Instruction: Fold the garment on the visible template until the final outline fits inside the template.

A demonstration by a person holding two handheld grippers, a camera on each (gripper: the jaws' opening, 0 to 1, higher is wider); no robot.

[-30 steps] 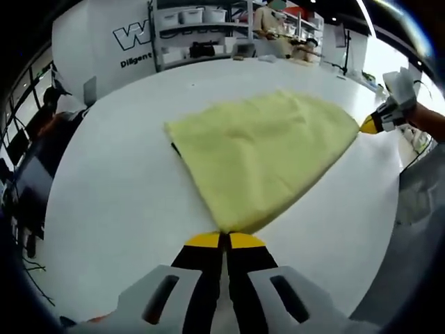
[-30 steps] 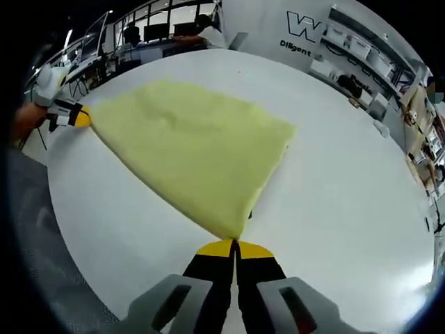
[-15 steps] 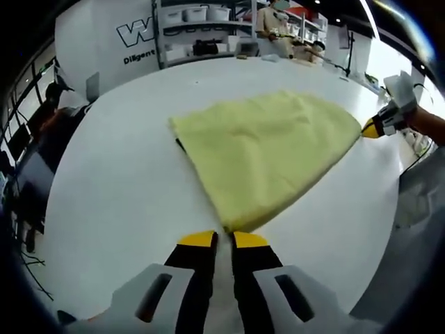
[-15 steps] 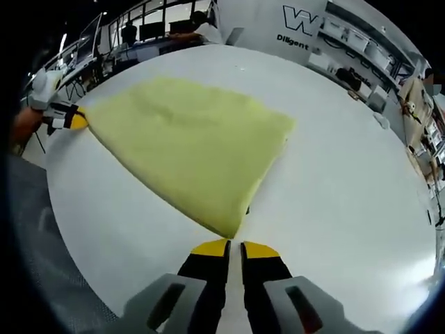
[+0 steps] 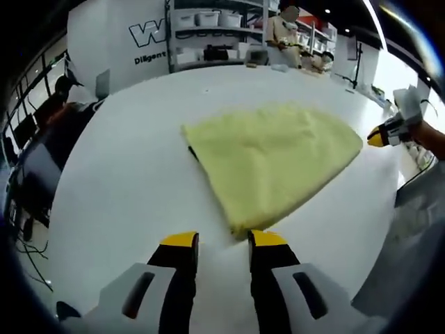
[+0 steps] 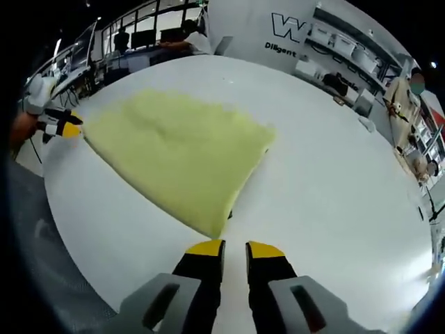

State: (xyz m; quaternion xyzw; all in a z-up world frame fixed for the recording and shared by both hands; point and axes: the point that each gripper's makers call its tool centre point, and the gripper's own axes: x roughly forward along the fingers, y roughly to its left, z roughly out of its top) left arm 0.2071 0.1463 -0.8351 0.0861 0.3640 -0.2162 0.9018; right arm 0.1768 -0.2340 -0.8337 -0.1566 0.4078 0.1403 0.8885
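Both claws (image 5: 224, 240) (image 6: 234, 245) gape, empty, just short of the folded yellow garment's (image 5: 274, 158) near corners.

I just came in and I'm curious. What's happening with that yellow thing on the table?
A person is folding a yellow garment on a white table with two hand-held grippers. The cloth lies flat. The left gripper and right gripper both sit just off its corners, jaws open, holding nothing. Each one's yellow tips also show at the far corner in the other's view.

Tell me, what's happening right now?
Left gripper open, right gripper open. Folded yellow cloth garment lies flat on round white table. No obstruction around it.
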